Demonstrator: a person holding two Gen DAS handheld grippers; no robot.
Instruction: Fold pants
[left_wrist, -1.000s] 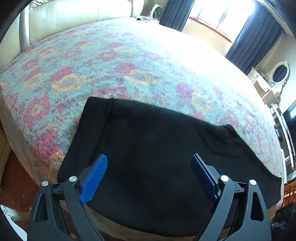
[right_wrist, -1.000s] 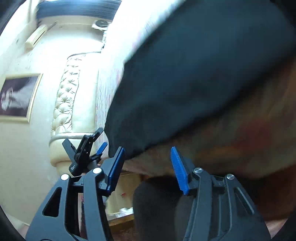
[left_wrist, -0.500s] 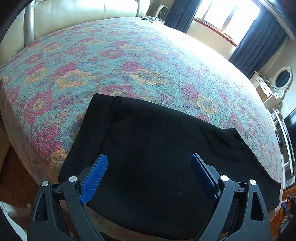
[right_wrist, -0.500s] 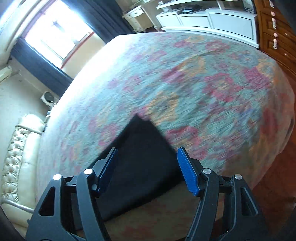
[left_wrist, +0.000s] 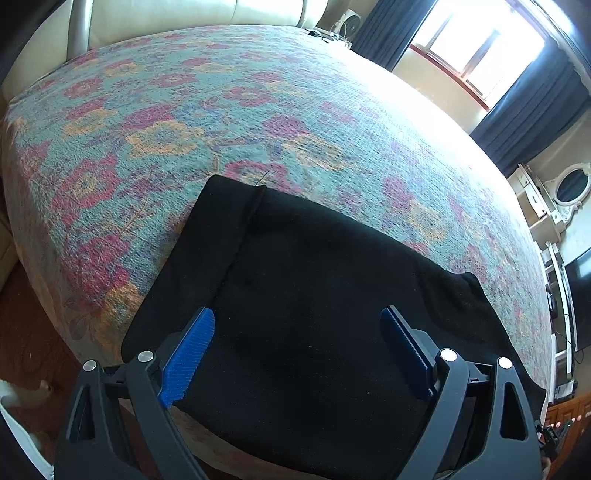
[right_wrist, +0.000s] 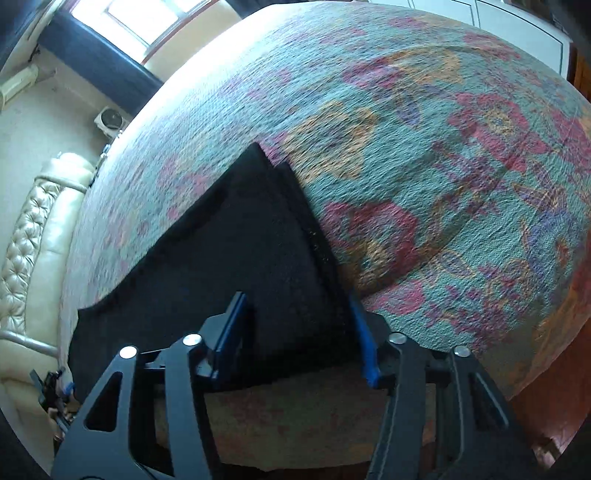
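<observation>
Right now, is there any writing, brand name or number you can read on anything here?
None. The black pants show no label or print, the flowered bedspread has only a pattern, and both open grippers, left and right, carry no markings. Distant furniture is too small to tell.

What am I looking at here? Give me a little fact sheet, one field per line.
Place: bedroom, bed with a floral bedspread
Item being handled: black pants, laid flat along the near edge of the bed
Left gripper: jaws open, above the pants, holding nothing
Right gripper: jaws open, at one end of the pants, holding nothing
Background: window with dark curtains, cream headboard
Fold state: cannot tell
</observation>
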